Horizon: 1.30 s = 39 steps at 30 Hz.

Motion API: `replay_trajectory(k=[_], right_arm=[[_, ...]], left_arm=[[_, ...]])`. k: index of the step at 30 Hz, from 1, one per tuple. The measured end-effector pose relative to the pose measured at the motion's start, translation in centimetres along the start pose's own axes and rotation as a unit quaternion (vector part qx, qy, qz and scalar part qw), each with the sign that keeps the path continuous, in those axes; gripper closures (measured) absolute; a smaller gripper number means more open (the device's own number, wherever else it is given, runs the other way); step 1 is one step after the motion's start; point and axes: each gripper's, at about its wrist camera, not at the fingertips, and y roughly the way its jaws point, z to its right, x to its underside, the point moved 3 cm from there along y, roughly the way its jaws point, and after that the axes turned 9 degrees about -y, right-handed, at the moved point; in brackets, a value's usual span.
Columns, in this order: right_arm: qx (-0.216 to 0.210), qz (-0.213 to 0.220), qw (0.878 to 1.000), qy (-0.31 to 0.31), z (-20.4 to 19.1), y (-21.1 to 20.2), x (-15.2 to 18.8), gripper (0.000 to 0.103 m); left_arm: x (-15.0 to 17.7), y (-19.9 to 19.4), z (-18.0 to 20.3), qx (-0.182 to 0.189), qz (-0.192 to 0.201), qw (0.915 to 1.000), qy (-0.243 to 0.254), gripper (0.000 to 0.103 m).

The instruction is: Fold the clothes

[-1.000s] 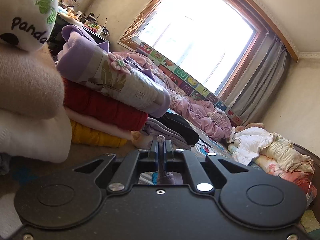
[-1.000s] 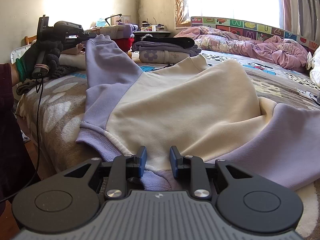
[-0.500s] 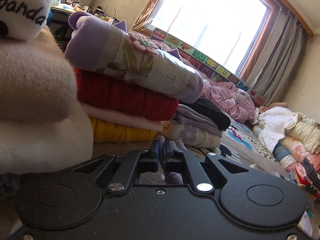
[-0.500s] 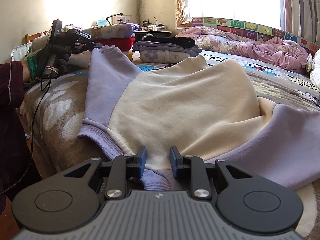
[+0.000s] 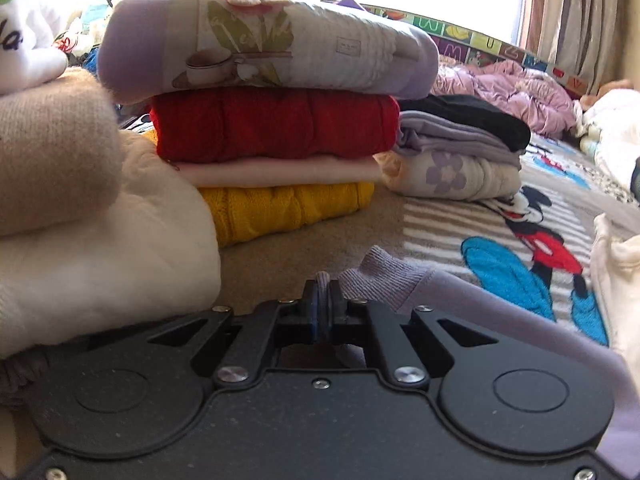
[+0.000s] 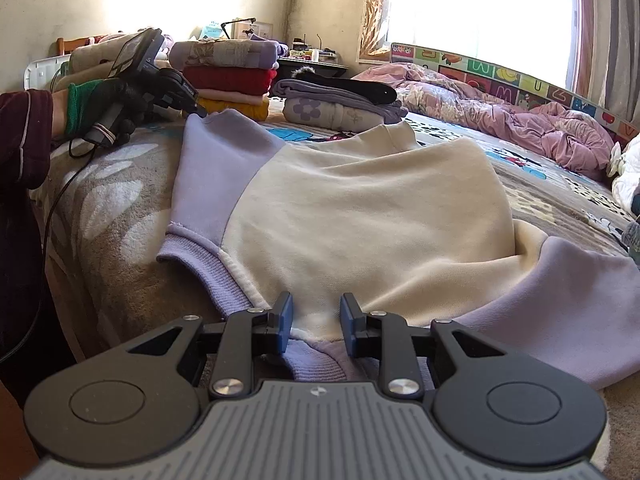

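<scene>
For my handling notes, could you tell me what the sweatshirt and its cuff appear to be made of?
The sweatshirt looks like soft, matte cotton-type fleece: it drapes in thick, rounded folds. Its lilac cuff looks like rib knit, with fine parallel ridges. Fibre content cannot be told.

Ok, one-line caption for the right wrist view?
Open right gripper over the sweatshirt hem on the bed; left gripper pinches the far cuff.

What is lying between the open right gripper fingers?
In the right wrist view, the right gripper stands open over the sweatshirt: its cream body fabric and lilac ribbed hem lie between the fingers, which do not clamp them.
</scene>
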Motion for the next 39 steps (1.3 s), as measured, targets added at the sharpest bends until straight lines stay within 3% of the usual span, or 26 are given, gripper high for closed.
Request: replay_trajectory(k=[12,18,25,29,30,33,36,39], right_arm=[[0.035,-0.005,0.998,-0.053,-1.4,-0.6,-0.6,0.074],[0.045,0.022,0.995,-0.09,-3.1,-1.9,-1.8,0.071],[0.001,0.044,0.994,-0.096,-5.5,-0.5,-4.5,0.074],[-0.025,0.044,0.994,-0.102,-7.3,1.8,-6.6,0.074],[-0.03,0.042,0.993,-0.102,-7.7,2.4,-7.2,0.074],[-0.038,0.03,0.994,-0.101,-8.5,4.2,-8.2,0.073],[-0.045,0.012,0.995,-0.092,-9.1,5.7,-8.7,0.071],[-0.055,0.004,0.995,-0.086,-9.6,6.5,-8.6,0.071]], left_arm=[[1.4,1.2,2.6,-0.072,-0.008,0.9918,0.105,0.1],[1.5,0.9,3.1,-0.09,0.003,0.9877,0.128,0.094],[1.1,-0.8,2.9,-0.106,0.022,0.9859,0.128,0.092],[0.6,-2.6,3.4,-0.119,0.056,0.9832,0.127,0.092],[0.5,-3.0,3.8,-0.106,0.062,0.985,0.121,0.092],[0.8,-3.4,5.8,-0.018,0.039,0.9911,0.126,0.092],[1.4,-3.4,8.5,0.076,0.0,0.9867,0.144,0.092],[1.5,-3.2,10.9,0.14,-0.025,0.979,0.146,0.092]])
